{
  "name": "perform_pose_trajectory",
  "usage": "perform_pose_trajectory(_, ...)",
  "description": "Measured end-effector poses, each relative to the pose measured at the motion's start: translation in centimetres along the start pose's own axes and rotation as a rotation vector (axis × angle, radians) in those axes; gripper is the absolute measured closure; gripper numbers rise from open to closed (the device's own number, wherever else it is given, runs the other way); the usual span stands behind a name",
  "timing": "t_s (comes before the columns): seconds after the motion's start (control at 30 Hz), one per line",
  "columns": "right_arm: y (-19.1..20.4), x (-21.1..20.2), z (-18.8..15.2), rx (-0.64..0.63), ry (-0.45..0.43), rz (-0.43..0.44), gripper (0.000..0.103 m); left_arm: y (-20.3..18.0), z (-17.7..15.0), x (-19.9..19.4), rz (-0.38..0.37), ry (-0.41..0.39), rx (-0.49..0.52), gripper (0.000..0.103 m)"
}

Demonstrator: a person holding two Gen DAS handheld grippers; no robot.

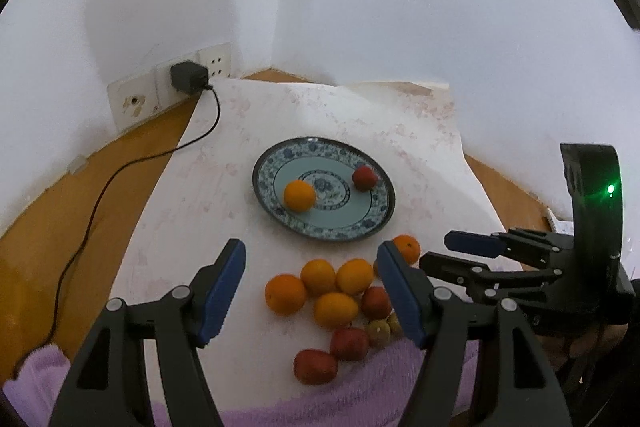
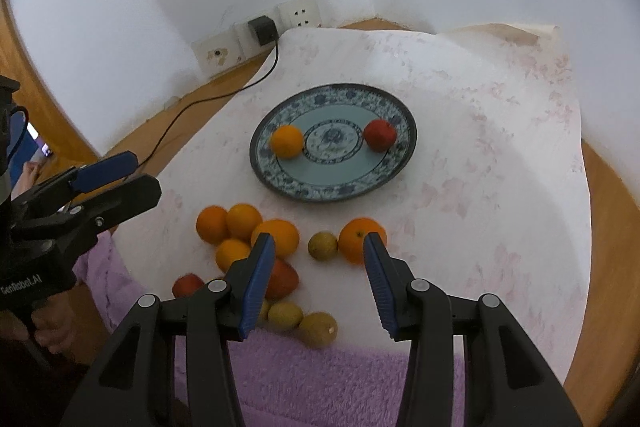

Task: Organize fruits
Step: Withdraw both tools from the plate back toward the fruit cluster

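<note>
A: What is crowding the near edge of the white cloth [image 2: 500,155]?

B: The loose fruit pile [image 2: 256,247] is lying there in a tight cluster, pieces touching, just beyond the purple towel [image 2: 320,379]. A lone orange [image 2: 360,239] is sitting apart on the right, with a small greenish fruit [image 2: 322,245] just beside it.

A: And the plate [image 2: 332,187]?

B: Its middle is lying bare between an orange [image 2: 287,141] at its left and a red fruit [image 2: 379,135] at its right, so a gap is showing there.

A: Anything else standing in the way?

B: A black cable [image 1: 120,171] is trailing across the wood on the left, and the walls are closing in behind. The cloth right of the plate is lying free.
</note>
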State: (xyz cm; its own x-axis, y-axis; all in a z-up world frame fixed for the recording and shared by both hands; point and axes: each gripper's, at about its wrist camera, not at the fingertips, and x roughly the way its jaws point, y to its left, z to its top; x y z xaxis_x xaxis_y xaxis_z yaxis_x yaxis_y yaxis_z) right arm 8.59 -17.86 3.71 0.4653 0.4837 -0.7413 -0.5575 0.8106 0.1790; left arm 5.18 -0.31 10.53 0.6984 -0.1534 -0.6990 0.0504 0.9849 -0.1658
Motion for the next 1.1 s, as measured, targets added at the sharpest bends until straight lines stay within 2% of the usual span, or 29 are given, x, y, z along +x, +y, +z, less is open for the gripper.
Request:
perform_pose_trajectory(0.27, 0.0, 0.4, -2.4, -0.035, 0.062, -0.066, 0.056, 0.4, -2.7, 0.6, 0.005, 0.076, -0.050, 0.031)
perform_pose_trajectory(0.47, 0.2, 0.3, -4.6, -0.058, 0.099, -0.077, 0.056, 1.2, -5.0, 0.9, -0.005, 0.130, -0.123, 0.031)
perform_pose_trajectory(0.6, 0.2, 0.7, -6.1, -0.064, 0.127, -0.076, 0.056, -0.1, -6.6, 0.3, -0.006, 0.130, -0.063, 0.032)
perform_pose_trajectory(0.67, 0.2, 1.2, -6.9, -0.056, 0.154, -0.077, 0.056, -0.7, -7.6, 0.5, -0.007, 0.164, -0.036, 0.032)
perform_pose_trajectory(0.8, 0.6, 0.9, -7.9, -0.078, 0.132, -0.099, 0.055, -1.0, -9.2, 1.2, 0.007, 0.215, -0.030, 0.032)
perform_pose_trajectory(0.93, 0.7, 0.8, -8.4, -0.096, 0.112, -0.112, 0.055, -0.8, -10.5, 1.3, 0.011, 0.222, -0.056, 0.032)
perform_pose_trajectory(1.1, 1.7, 1.1, -8.7, -0.159, 0.136, -0.143, 0.044, -1.0, -10.8, 1.3, 0.021, 0.208, -0.034, 0.032)
